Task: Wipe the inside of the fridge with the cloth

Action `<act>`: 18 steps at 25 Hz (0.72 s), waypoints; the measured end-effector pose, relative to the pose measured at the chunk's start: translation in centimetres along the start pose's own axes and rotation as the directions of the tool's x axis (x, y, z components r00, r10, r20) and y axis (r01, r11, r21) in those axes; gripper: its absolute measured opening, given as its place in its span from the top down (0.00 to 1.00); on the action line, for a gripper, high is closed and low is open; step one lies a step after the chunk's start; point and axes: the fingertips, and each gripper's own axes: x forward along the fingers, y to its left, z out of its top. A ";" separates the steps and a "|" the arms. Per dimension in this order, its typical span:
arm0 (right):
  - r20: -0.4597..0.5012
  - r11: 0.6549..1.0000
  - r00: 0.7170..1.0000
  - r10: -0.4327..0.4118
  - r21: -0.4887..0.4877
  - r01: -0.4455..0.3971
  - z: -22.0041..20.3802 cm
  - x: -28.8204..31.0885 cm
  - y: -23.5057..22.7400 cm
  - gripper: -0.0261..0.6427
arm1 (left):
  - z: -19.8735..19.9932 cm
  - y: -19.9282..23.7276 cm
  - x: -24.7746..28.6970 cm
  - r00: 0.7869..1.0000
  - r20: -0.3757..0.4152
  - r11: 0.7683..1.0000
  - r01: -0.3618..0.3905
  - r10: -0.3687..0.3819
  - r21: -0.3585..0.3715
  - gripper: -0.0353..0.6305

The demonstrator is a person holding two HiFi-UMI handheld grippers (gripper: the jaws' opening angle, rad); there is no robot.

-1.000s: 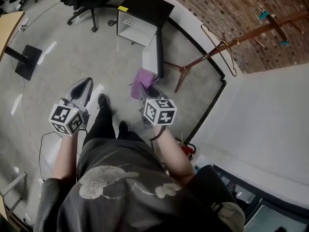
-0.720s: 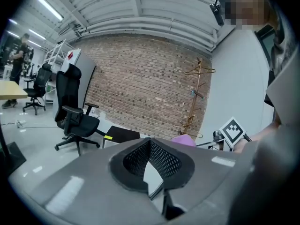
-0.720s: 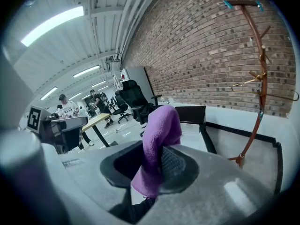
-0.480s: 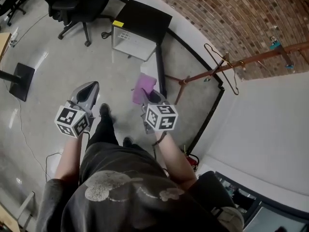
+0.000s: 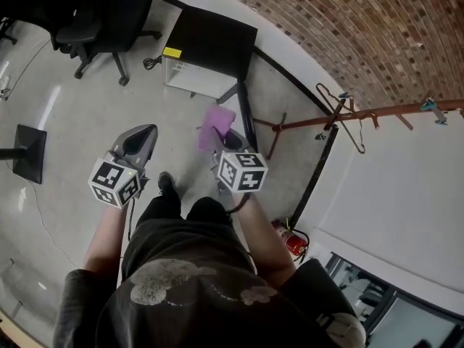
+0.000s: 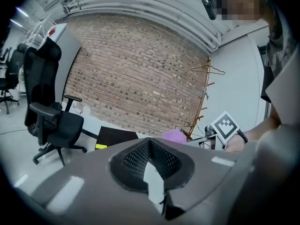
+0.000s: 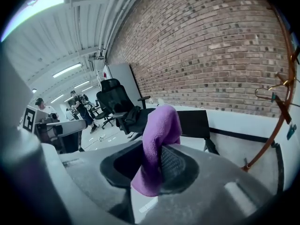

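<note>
Left grey two-jaw gripper [image 5: 143, 131]: its 2 jaws are closed together with nothing between them. Right grey two-jaw gripper [image 5: 226, 138]: clamped on the purple microfibre cloth [image 5: 216, 125], which folds up over the pads. The small black-topped box fridge [image 5: 210, 38] stands on the floor farther off, by the brick wall.

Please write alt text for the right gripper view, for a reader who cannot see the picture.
The right claw is shut on a purple cloth, whose folded end stands up above the pads. Behind it are a small black fridge, a black office chair and a long brick wall.
</note>
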 end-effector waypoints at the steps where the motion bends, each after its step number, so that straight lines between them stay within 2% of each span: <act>1: -0.007 1.000 1.000 -0.008 0.003 0.008 0.1 0.7 -0.2 0.84 | 0.1 0.7 0.7 1.000 -0.009 1.000 0.008 -0.008 0.001 0.92; 9: -0.065 1.000 0.998 -0.006 0.030 0.008 0.6 7.1 -2.7 0.84 | 0.5 5.7 6.7 0.999 -0.042 1.000 -0.002 0.001 -0.029 0.92; 15: -0.101 0.996 0.992 0.071 0.063 -0.064 0.2 14.8 -6.0 0.84 | -0.1 9.5 11.6 0.998 -0.046 0.998 -0.055 0.054 -0.020 0.92; 18: -0.118 0.994 0.988 0.097 0.061 -0.090 -0.3 19.4 -8.1 0.84 | -1.7 12.1 14.8 0.995 -0.047 0.995 -0.087 0.085 -0.046 0.92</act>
